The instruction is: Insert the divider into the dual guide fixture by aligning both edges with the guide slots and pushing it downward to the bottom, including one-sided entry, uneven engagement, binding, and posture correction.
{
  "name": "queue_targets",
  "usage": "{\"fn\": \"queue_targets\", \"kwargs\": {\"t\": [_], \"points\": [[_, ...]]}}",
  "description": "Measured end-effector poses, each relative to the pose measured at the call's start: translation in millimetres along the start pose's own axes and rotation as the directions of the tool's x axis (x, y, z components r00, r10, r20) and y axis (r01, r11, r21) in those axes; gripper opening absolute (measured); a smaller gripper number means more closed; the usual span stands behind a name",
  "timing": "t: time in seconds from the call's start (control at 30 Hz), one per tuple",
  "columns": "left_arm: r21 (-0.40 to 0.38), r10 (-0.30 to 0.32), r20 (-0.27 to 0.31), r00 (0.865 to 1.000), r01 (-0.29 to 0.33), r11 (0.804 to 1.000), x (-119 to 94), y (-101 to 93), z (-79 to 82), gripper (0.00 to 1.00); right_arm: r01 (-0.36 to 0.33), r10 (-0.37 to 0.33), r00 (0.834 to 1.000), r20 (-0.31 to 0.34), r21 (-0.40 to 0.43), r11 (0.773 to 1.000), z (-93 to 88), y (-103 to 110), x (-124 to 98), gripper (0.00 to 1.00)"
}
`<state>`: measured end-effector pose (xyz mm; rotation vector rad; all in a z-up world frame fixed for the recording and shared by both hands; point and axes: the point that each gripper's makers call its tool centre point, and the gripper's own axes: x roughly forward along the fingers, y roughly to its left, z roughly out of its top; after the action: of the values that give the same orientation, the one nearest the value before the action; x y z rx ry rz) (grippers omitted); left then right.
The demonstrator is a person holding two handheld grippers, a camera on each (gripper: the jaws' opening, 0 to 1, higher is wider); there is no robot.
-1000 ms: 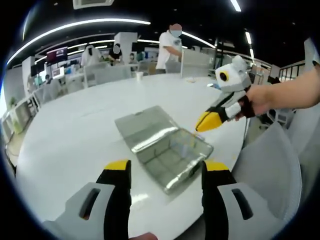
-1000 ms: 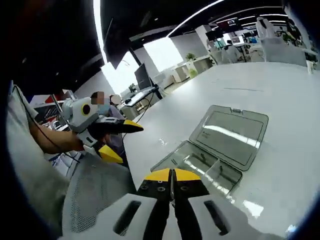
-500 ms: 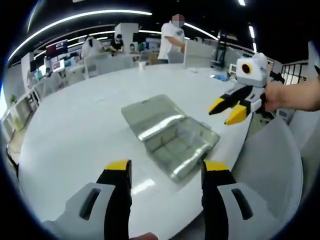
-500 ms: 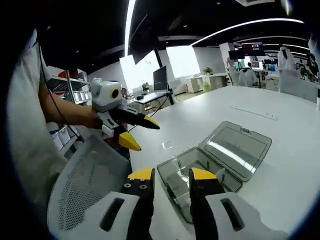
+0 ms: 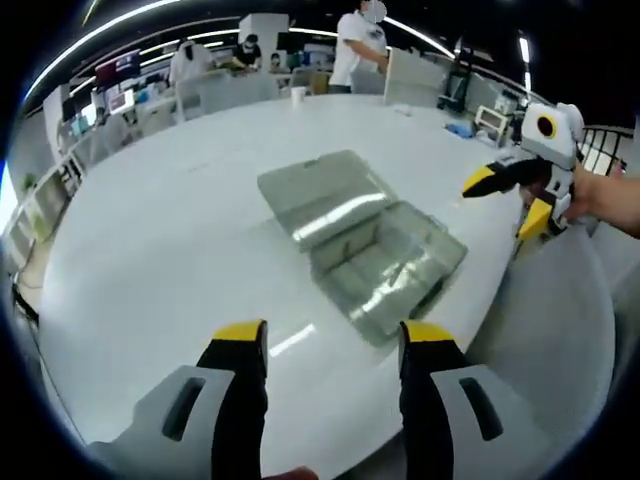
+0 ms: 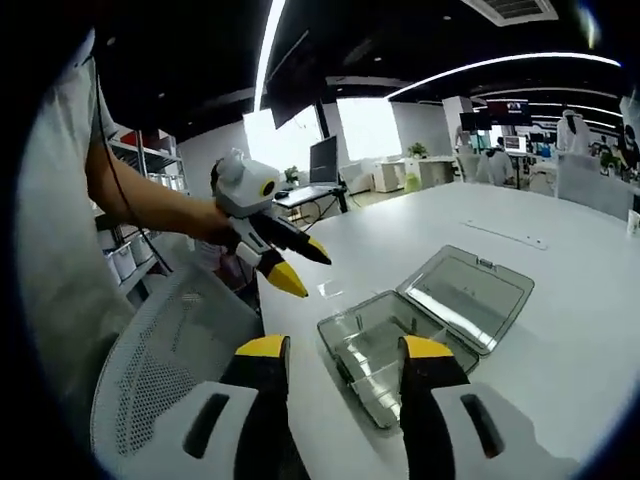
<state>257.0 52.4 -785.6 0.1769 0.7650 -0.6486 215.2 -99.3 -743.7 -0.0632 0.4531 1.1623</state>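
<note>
a clear plastic box (image 5: 362,245) is seen lying open on a white table (image 5: 160,240), its lid (image 5: 320,187) folded back flat beside the tray half. in the right gripper view the same box (image 6: 425,322) is shown near the table's edge, with thin partitions visible inside the tray; which of them is the divider cannot be told. the left gripper (image 5: 320,340) is held above the near part of the table, short of the box, its yellow-tipped jaws spread wide with nothing between them. in the right gripper view it (image 6: 295,262) is seen held in a hand over the table's edge, to the left of the box. the right gripper (image 6: 335,350) is held just before the box, jaws parted and empty. in the left gripper view it (image 5: 510,195) is seen at the right, held in a hand (image 5: 605,195) beyond the table's edge, well apart from the box. a grey mesh chair (image 6: 165,370) is placed beside the table. people (image 5: 362,40) are seen at desks in the background.
</note>
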Motion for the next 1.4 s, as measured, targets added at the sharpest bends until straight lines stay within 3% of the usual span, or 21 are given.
{"fn": "queue_targets", "kwargs": {"t": [0.33,0.9,1.4], "points": [[-0.030,0.026,-0.092,0.995,-0.029,0.999,17,10.8,-8.7,0.50,0.012,-0.013,0.999,-0.037,-0.034,0.999,-9.4,-2,-6,0.48],[-0.103,0.064,-0.190,0.980,-0.085,0.991,32,21.2,-22.9,0.46,0.024,-0.035,0.991,-0.127,-0.091,0.996,-29.3,-9,-8,0.56],[-0.171,0.112,-0.295,0.949,-0.168,0.971,51,32.9,-31.5,0.42,0.017,-0.033,0.988,-0.153,-0.108,0.994,-34.6,-12,-7,0.58]]}}
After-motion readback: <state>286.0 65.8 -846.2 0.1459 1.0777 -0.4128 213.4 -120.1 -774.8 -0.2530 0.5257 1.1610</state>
